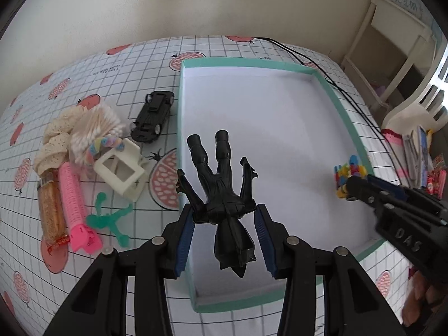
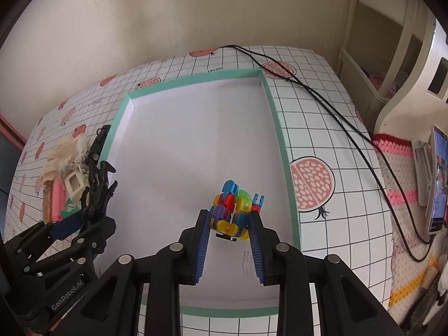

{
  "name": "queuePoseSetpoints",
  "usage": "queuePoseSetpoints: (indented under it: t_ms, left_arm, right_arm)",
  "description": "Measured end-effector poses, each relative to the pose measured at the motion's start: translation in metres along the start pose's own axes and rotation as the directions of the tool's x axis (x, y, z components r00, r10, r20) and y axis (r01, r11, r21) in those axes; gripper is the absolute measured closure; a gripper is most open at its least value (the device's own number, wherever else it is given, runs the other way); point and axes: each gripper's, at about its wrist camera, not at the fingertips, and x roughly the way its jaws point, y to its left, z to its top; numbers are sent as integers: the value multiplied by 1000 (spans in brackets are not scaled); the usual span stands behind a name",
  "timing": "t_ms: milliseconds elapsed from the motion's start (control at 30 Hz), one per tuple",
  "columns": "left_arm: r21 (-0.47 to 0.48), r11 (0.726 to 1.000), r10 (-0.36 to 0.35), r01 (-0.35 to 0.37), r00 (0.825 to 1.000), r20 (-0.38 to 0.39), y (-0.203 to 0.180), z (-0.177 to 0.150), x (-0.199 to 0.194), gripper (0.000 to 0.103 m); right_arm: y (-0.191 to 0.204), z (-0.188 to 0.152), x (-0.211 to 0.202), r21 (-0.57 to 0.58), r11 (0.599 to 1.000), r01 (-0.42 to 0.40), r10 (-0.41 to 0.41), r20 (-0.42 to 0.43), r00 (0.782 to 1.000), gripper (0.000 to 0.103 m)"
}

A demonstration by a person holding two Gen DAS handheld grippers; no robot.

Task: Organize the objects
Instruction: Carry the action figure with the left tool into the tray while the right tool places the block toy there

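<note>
Step in hand: both grippers are over the teal-rimmed box (image 1: 340, 103), each with a toy, so this looks like the placing stage of the sort.
Left gripper (image 1: 224, 215): fingers spread fairly wide, blue ribbed pads on either side of a black bat-winged action figure (image 1: 221, 187); the left pad meets the figure's shoulder, and I cannot tell whether the right pad touches.
Figure's place: between the fingertips, legs pointing away beyond them, cape trailing back between the fingers, above the box's white floor near its left wall.
Right gripper (image 2: 230, 221): fingers pinching a multicoloured interlocking-block toy (image 2: 233, 210) at the tips; most of the toy juts past them, over the box floor toward its right wall.
Next move, as I judge it: lower each toy to the floor, then part the fingers; the figure's grip seems loose, so it may tip or drop early.
Figure: hard glossy plastic, spiky forearms, pointed cape.
Block toy: smooth bright plastic, knobby, with forked ends.
Box: flat, matte white inside, shallow straight walls.
Left of the left fingers, outside the box: black toy car (image 1: 152, 116), cream plastic frame-shaped piece (image 1: 120, 172), pink ridged hair roller (image 1: 75, 204), translucent green stretchy figure (image 1: 107, 218), bundle of cotton swabs (image 1: 93, 130), lacy cream fabric (image 1: 57, 145), amber-filled tube (image 1: 50, 212).
Surface: grid-printed tablecloth (image 1: 126, 78) with pomegranate motifs.
</note>
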Motion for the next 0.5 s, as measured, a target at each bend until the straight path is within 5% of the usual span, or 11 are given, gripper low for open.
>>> queuePoseSetpoints:
  t_ms: [500]
  left_arm:
    - [4, 1000, -24, 24, 1000, 14, -2, 3, -13, 57]
  right_arm:
    - [3, -1, -15, 19, 1000, -17, 17, 13, 1000, 73]
